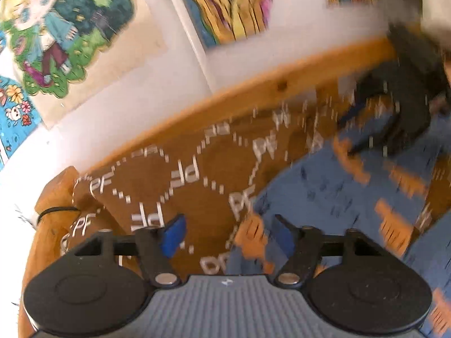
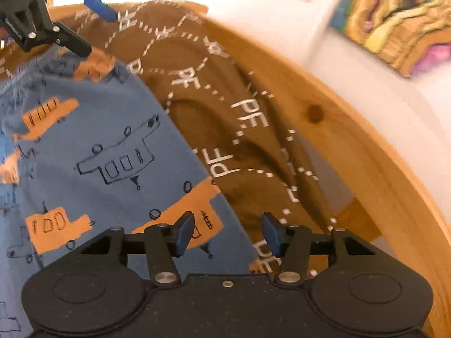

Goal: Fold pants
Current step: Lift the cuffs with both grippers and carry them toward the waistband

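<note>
With the blue printed pants (image 2: 93, 140) lying released on the brown patterned blanket (image 2: 225, 90) over the wooden-framed bed (image 2: 375, 152), and both left tongs (image 1: 225, 235) and right tongs (image 2: 228, 233) apart and empty, the unpinned fold may spring open.

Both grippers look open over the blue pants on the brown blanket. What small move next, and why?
Probably lower the right gripper onto the pants' near edge and close. Its fingers stand apart with only cloth beneath, nothing pinched; the left gripper is open too, so the pants lie loose on the blanket.
</note>
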Demonstrator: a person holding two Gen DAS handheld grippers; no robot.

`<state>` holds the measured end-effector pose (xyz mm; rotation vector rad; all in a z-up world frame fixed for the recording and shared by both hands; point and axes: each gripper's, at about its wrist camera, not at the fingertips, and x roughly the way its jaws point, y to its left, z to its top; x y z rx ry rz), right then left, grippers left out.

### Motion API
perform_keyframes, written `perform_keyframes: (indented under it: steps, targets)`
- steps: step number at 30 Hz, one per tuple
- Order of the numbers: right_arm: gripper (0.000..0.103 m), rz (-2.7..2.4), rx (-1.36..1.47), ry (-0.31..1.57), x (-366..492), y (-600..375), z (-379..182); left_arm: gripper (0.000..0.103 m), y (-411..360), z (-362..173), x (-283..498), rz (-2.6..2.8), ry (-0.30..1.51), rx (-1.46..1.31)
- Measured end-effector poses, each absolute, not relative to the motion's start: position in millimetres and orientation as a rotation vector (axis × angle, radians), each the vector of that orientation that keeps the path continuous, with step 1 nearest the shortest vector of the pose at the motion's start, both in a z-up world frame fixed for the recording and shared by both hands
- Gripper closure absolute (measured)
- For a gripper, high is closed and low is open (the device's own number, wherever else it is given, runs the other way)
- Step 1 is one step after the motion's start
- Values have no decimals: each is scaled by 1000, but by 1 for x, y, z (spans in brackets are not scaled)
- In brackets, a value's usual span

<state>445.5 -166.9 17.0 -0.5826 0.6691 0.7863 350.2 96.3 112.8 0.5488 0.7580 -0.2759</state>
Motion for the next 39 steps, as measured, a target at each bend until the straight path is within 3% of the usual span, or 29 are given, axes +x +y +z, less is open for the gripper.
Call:
perform_keyframes:
  steps: [1, 3, 5, 7, 8, 26, 33, 39]
  targets:
    - [51, 773, -589, 678, 447, -163, 13, 69, 93, 107, 351, -266, 785, 587]
    - [55, 757, -579, 706, 454, -156, 7, 86, 91, 98, 357, -223, 844, 620]
    - [68, 765, -575, 712, 457, -152, 6, 95, 93, 95, 358, -216, 874, 577]
    - [95, 778, -578, 714, 455, -149, 8, 102, 93, 96, 357, -212, 873, 558]
    - [102, 783, -580, 717, 453, -148, 10, 102, 91, 98, 355, -209, 862, 565]
    - [103, 703, -558, 472, 284, -177, 64, 102, 68, 135, 238, -244, 532, 832]
    - [103, 698, -575, 452, 197, -179, 53, 102, 57, 111, 161, -295, 440, 1019]
    - [103, 684, -603, 463, 123, -171, 24, 102, 52, 60, 109, -378, 486, 1175]
